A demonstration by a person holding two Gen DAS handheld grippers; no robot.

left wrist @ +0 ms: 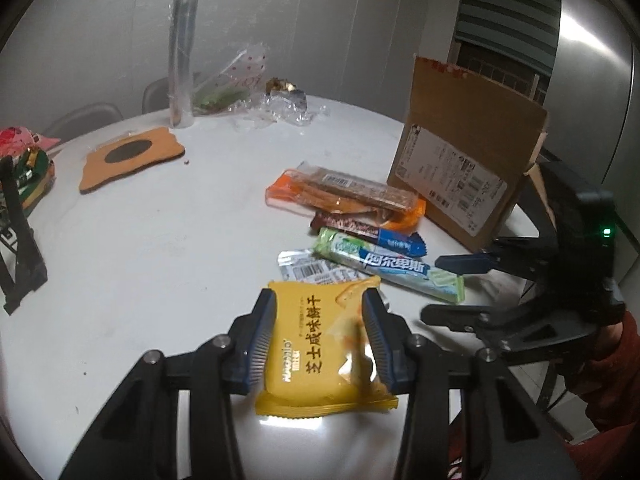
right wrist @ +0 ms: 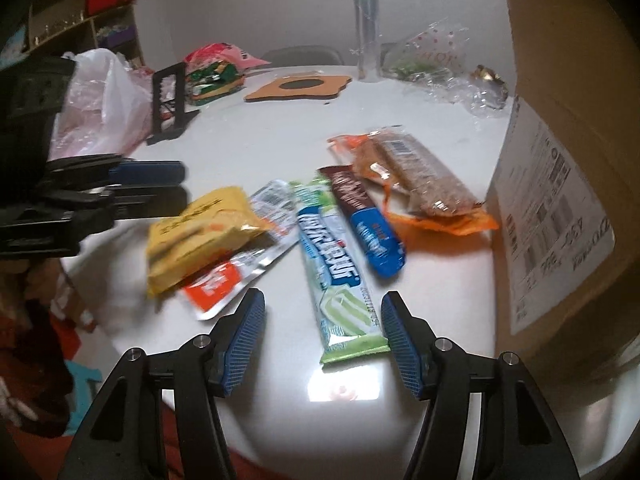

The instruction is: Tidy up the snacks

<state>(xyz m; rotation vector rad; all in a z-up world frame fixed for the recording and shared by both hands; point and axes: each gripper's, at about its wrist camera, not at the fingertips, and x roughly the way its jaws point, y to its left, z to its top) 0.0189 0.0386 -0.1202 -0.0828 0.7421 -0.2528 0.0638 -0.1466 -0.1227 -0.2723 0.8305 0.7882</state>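
Observation:
My left gripper is shut on a yellow biscuit packet, its blue pads pressing both long sides. In the right wrist view the packet lies just right of the left gripper, blurred. My right gripper is open; the near end of a green candy stick lies between its fingers, touching neither pad. Beside the green stick are a brown-and-blue bar, an orange packet of cereal bars and a silver sachet. The right gripper shows at the right in the left wrist view.
An open cardboard box stands at the right on the white round table. Further back are an orange mat, a clear cylinder, crumpled cellophane, a black stand, snack bags and a pink plastic bag.

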